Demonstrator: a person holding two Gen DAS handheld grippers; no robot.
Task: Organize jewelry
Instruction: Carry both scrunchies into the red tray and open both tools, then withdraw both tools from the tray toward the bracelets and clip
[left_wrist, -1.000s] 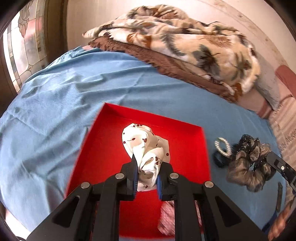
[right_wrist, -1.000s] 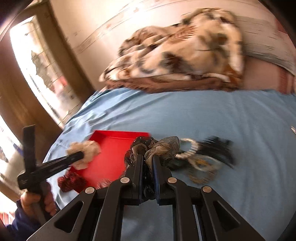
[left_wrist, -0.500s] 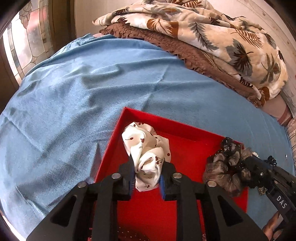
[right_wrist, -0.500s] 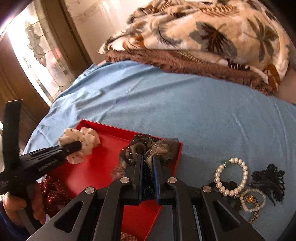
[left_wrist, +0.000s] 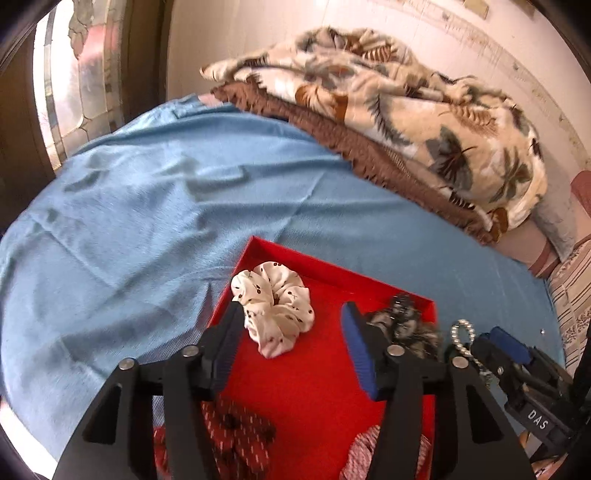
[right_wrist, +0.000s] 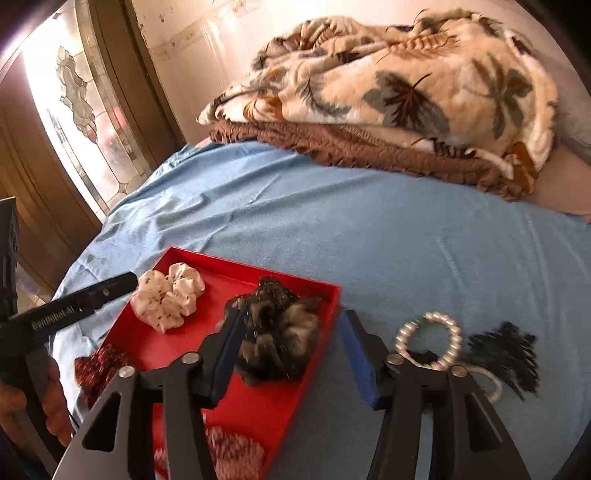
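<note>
In the left wrist view, the left gripper (left_wrist: 291, 345) stands with its jaws spread wide, having just been opening, and its ribbed blue pads press on nothing. The white scrunchie (left_wrist: 275, 308), a puffy ring of soft cloth with small dark specks, lies on the floor of the red tray (left_wrist: 310, 384), just ahead of the jaws and nearer the left finger, which it may brush (contact is hard to judge). Beyond the right finger a dark scrunchie (left_wrist: 404, 328) of mottled grey-brown gauze sits in the tray's far right corner. Beneath the fingers lie a dark red patterned scrunchie (left_wrist: 236, 432) and a pink-and-white one (left_wrist: 369, 454). Right of the jaws, off the tray, a pearl bracelet (left_wrist: 461, 332) rests on the smooth blue sheet (left_wrist: 155, 221), with the right gripper (left_wrist: 509, 347) beside it.

In the right wrist view, the right gripper (right_wrist: 286, 350) is likewise wide open, its jaws having just been opening, and grips nothing. The dark scrunchie (right_wrist: 277, 332), crumpled and frilly, lies in the red tray (right_wrist: 258, 406) ahead of the left finger, loose from both pads. Right of the jaws lie the beaded pearl bracelet (right_wrist: 430, 341) and a black feathery piece (right_wrist: 506, 354). Far left of the jaws, the left gripper's (right_wrist: 125, 284) black tip lies beside the white scrunchie (right_wrist: 168, 299). A plush leaf-print blanket (right_wrist: 406, 88) is heaped far ahead.
</note>
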